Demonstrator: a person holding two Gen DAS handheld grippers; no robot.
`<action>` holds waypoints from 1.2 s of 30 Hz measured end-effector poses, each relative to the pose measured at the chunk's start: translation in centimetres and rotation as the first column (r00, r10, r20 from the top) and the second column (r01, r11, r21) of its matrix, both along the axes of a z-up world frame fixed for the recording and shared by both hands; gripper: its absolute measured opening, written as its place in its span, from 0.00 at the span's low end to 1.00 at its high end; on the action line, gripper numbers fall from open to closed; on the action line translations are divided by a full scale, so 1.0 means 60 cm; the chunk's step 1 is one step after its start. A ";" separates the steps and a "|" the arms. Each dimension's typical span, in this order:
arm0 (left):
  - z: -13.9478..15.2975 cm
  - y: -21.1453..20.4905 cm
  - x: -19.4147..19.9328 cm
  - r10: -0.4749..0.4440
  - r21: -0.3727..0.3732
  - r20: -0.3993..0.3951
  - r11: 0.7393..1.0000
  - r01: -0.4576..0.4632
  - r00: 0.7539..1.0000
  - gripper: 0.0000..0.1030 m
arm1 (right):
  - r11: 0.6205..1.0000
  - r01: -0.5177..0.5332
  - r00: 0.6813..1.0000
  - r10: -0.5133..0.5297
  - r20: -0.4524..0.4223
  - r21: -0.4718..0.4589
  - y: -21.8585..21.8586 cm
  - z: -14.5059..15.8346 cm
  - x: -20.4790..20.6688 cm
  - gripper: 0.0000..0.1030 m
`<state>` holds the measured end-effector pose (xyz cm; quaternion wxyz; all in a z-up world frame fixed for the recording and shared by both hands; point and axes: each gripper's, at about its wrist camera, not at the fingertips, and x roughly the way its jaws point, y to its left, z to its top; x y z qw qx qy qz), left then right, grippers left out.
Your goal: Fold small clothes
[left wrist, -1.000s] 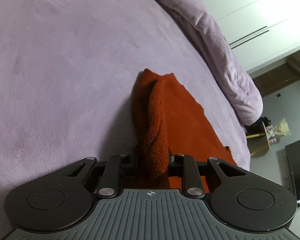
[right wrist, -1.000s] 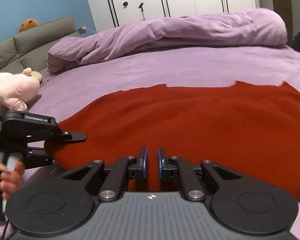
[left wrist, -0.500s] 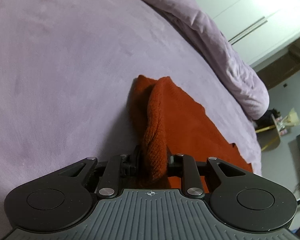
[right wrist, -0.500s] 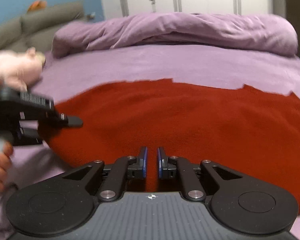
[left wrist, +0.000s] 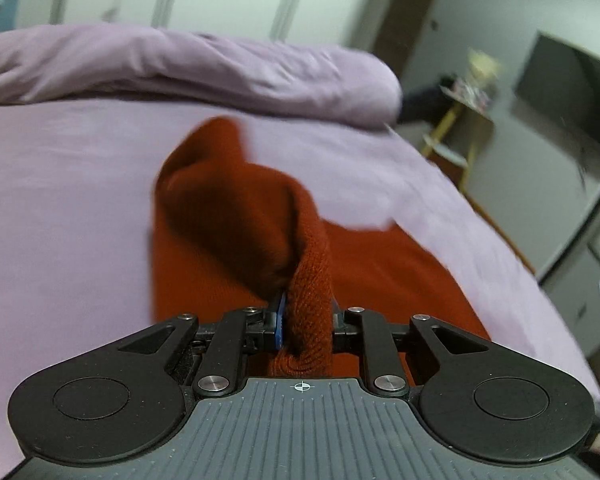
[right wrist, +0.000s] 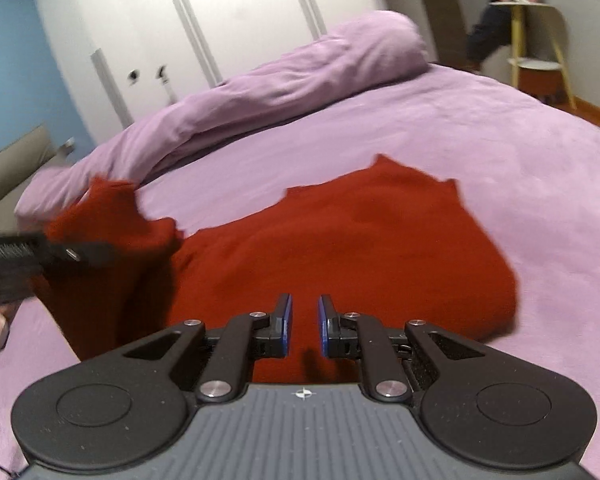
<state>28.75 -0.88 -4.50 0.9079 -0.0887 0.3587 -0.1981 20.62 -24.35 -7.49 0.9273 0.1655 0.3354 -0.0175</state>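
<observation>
A rust-red knitted garment [right wrist: 360, 248] lies on the purple bed. My left gripper [left wrist: 306, 320] is shut on a bunched ribbed edge of the garment [left wrist: 308, 300] and holds that part lifted, so the cloth hangs in a fold [left wrist: 228, 208] above the rest. In the right wrist view the left gripper [right wrist: 76, 254] shows at the left with the raised red cloth [right wrist: 112, 216]. My right gripper [right wrist: 303, 326] hovers just over the near edge of the garment, jaws a little apart and holding nothing.
A rolled purple duvet [right wrist: 260, 88] lies along the far side of the bed [right wrist: 500, 140]. White wardrobe doors [right wrist: 220, 20] stand behind it. A yellow side table [right wrist: 536, 40] and dark screen [left wrist: 568, 80] stand off the bed's right edge.
My left gripper has lifted its edge of the garment and swung round toward the duvet. My right gripper has opened a little and tilted. Both views blurred with motion.
</observation>
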 end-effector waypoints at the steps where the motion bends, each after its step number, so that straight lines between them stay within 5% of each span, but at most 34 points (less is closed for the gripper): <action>1: -0.018 -0.021 0.004 -0.010 0.014 -0.032 1.000 0.011 0.999 0.22 | 1.000 0.004 1.000 -0.004 0.000 -0.004 -0.006 0.000 -0.002 0.13; 4: -0.061 -0.048 0.006 -0.045 0.007 -0.127 0.999 0.046 0.991 0.40 | 1.000 -0.002 1.000 0.001 -0.001 -0.015 -0.017 0.003 0.000 0.13; 7: -0.048 -0.033 -0.025 -0.098 -0.046 -0.085 0.994 0.094 0.992 0.56 | 1.000 -0.020 1.000 0.020 0.002 -0.011 -0.021 0.007 0.004 0.13; 12: -0.002 0.054 -0.068 -0.052 -0.162 -0.063 0.986 0.041 0.997 0.55 | 0.988 -0.133 0.991 0.130 0.038 0.084 0.017 0.023 0.036 0.13; 16: -0.002 0.103 -0.073 0.125 -0.084 -0.065 0.988 -0.130 0.990 0.56 | 0.958 -0.198 0.980 0.198 0.021 0.209 0.055 0.005 0.075 0.14; 20: -0.030 0.113 -0.047 0.214 -0.030 -0.144 0.975 -0.220 0.966 0.55 | 0.970 -0.215 0.963 0.230 -0.139 0.113 0.086 -0.043 0.110 0.21; 33: -0.078 0.098 -0.036 0.194 0.021 -0.215 0.981 -0.194 0.957 0.57 | 0.901 -0.178 0.960 0.247 -0.131 0.396 0.038 -0.068 0.116 0.29; 36: -0.077 0.093 -0.040 0.200 0.041 -0.213 0.980 -0.196 0.956 0.58 | 0.905 -0.199 0.955 0.265 -0.130 0.377 0.047 -0.068 0.115 0.28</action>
